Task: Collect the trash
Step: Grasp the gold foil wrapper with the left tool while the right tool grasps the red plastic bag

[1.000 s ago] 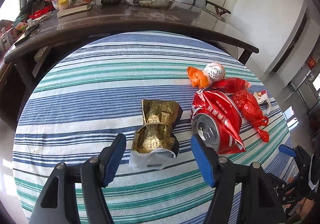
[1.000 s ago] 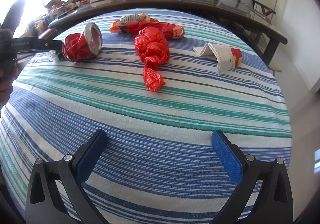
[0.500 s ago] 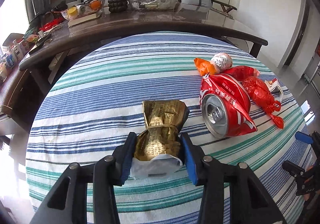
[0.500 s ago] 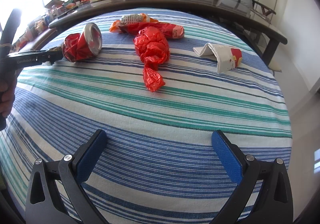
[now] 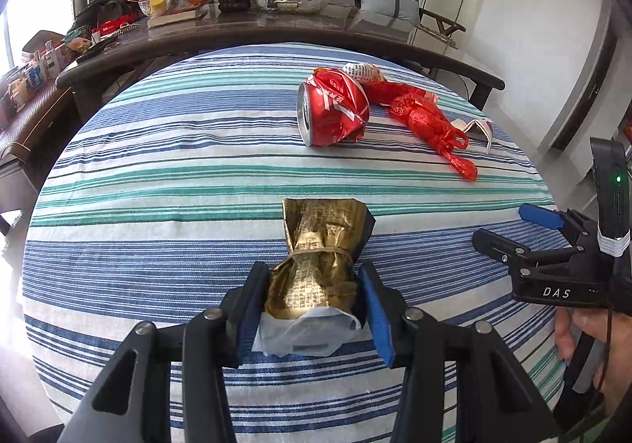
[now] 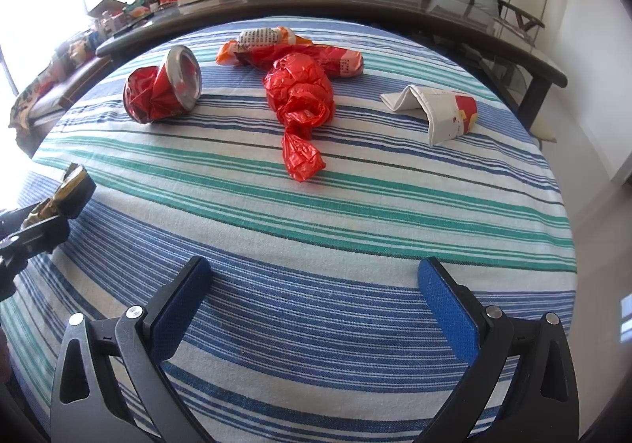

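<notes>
Left gripper (image 5: 314,295) clamps the gold wrapper (image 5: 316,269) by its lower half, fingers (image 5: 252,305) pressed on both sides just under the band that cinches its waist; the jaws have just been closing, then eased a touch, with the wrapper between them. White paper lining sticks out at the near end. Grip low and square, likely so the crumpled pack cannot slip out sideways. Whether the wrapper is clear of the tabletop (image 5: 158,206) or resting on it I cannot tell. Right gripper (image 6: 314,305) hangs over bare striped cloth nearer than the rest of the trash, fingers wide apart, nothing between them; seems to be waiting its turn. From the left camera it sits to the right of the wrapper, held by a hand (image 5: 592,344). Beyond the wrapper and well apart from it: crushed red can (image 5: 331,107) on its side, mouth this way. Just right of the can, a twisted red bag (image 5: 430,127); behind it, an orange-and-white wad (image 6: 260,40). Furthest right of the can, a flattened paper cup (image 6: 438,111). All four untouched, so collecting looks barely started.
</notes>
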Available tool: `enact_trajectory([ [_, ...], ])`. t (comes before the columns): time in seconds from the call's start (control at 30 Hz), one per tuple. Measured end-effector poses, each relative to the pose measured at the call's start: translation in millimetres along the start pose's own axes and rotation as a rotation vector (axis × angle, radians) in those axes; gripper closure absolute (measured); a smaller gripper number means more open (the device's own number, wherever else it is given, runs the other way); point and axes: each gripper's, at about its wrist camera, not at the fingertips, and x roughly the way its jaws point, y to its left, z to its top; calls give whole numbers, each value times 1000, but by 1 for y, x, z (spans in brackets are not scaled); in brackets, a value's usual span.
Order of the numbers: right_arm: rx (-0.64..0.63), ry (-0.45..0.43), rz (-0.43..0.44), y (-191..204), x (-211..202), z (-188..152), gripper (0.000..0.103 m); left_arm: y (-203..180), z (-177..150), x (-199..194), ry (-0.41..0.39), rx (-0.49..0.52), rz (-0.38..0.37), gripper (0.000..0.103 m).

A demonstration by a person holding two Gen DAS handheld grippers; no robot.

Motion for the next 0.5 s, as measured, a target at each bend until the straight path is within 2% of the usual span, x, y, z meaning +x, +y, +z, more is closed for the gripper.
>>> enact_trajectory([
  [0.17,-1,0,0,0,0,0,0,-12,0,9,-1,79,57,41],
  [0.23,-1,0,0,0,0,0,0,-16,1,12,-2,110,82,32],
  [0.27,0,0,1,0,0,0,0,-16,2,15,0,105,94,21],
  [0.3,-1,0,0,0,0,0,0,-13,3,17,5,86,97,15],
  [0.5,-1,0,-1,0,0,0,0,-9,6,20,7,77,96,14],
])
